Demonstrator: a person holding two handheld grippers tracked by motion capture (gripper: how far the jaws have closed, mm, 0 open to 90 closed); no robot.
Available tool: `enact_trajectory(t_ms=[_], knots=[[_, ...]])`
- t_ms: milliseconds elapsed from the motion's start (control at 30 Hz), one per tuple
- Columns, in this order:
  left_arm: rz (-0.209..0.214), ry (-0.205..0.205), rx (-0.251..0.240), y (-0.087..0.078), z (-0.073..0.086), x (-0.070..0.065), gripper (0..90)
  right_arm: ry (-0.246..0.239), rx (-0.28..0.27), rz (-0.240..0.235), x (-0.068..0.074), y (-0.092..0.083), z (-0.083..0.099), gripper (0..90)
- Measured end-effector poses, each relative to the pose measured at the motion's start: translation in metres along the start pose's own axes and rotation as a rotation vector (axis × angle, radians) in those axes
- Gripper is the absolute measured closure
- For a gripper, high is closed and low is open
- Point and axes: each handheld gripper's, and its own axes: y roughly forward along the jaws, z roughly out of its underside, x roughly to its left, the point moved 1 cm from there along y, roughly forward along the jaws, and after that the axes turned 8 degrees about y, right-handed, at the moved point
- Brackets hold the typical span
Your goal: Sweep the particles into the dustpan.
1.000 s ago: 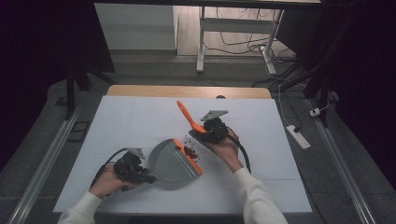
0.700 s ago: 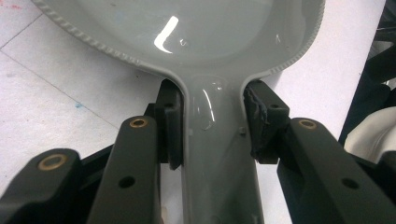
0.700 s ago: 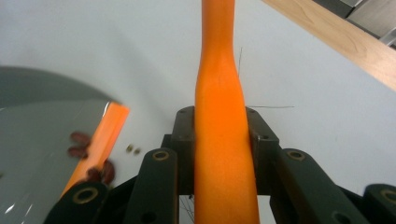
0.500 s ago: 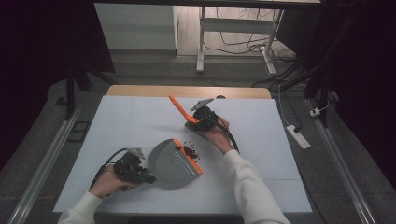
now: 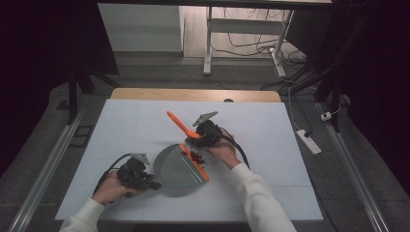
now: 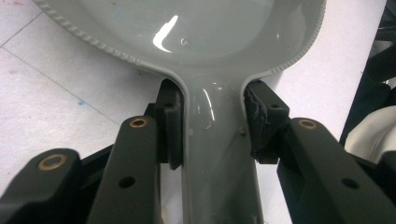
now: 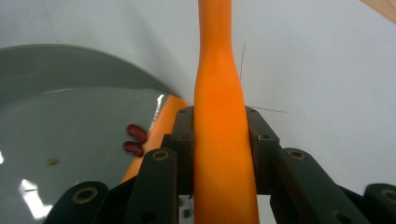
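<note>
A grey dustpan with an orange front lip lies on the white table. My left gripper is shut on its grey handle, and both pads press the handle's sides just behind the pan. Just right of the lip, my right gripper is shut on a long orange handle that slants up and to the left. In the right gripper view this orange handle runs straight up between the jaws. Several dark red beans lie at the lip; a few beans rest on the pan.
The white table top has a wooden strip along its far edge. A white power strip lies on the floor to the right. A metal rail runs along the left side.
My right gripper has carried the orange handle leftward and then down toward the dustpan's lip; the handle now slants lower. The left gripper and the dustpan have stayed in place.
</note>
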Motion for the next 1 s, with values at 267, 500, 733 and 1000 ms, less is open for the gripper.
enact_trajectory(t_ms=[267, 500, 733, 1000], knots=[[-0.002, -0.001, 0.000, 0.000, 0.000, 0.000, 61.3, 0.001, -0.010, -0.027, 0.015, -0.003, 0.006, 70.1], [0.000, 0.000, 0.002, 0.000, 0.000, 0.000, 61.3, 0.032, -0.043, -0.029, 0.024, -0.005, 0.010, 69.9], [-0.001, -0.001, 0.004, 0.001, 0.000, 0.000, 61.3, 0.037, -0.062, -0.037, 0.029, -0.006, 0.013, 69.9], [-0.004, -0.002, 0.008, 0.001, 0.000, 0.000, 61.3, 0.055, -0.098, -0.062, 0.037, -0.006, 0.013, 70.1]])
